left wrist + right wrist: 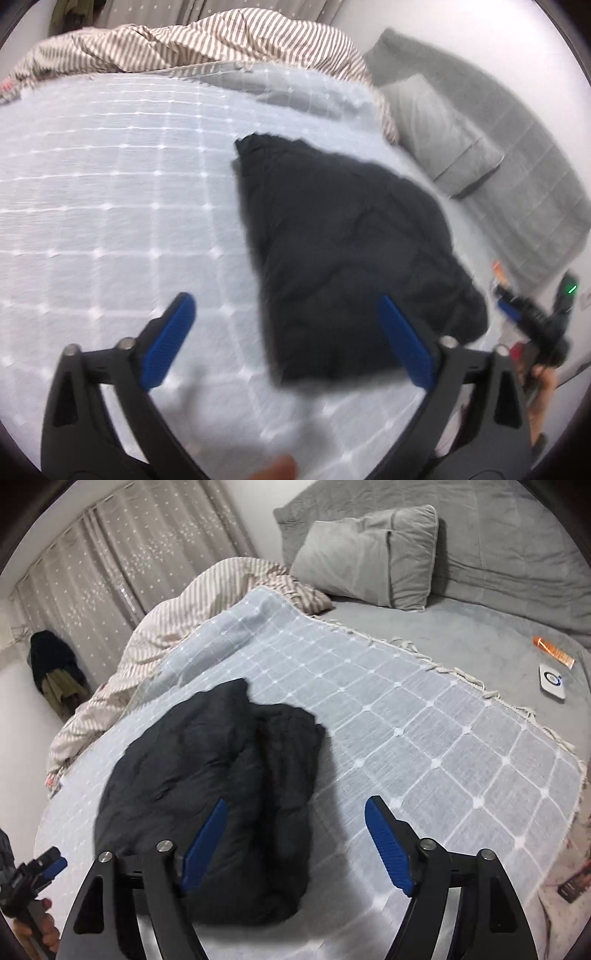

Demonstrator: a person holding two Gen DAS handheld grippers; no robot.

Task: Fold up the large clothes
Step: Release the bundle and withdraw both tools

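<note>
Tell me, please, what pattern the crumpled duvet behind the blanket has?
Brown and white stripes on the duvet, clearest in the left wrist view.

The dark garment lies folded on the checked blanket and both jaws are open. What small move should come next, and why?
Probably draw both grippers back. The dark garment lies as a compact bundle on the checked blanket. The left gripper and right gripper are open and hold nothing, so the fold looks finished, though the bundle is a little lumpy.

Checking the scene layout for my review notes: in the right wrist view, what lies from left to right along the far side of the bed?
Dark clothes hanging by the curtain → striped bedding → grey pillow → orange tube
</note>
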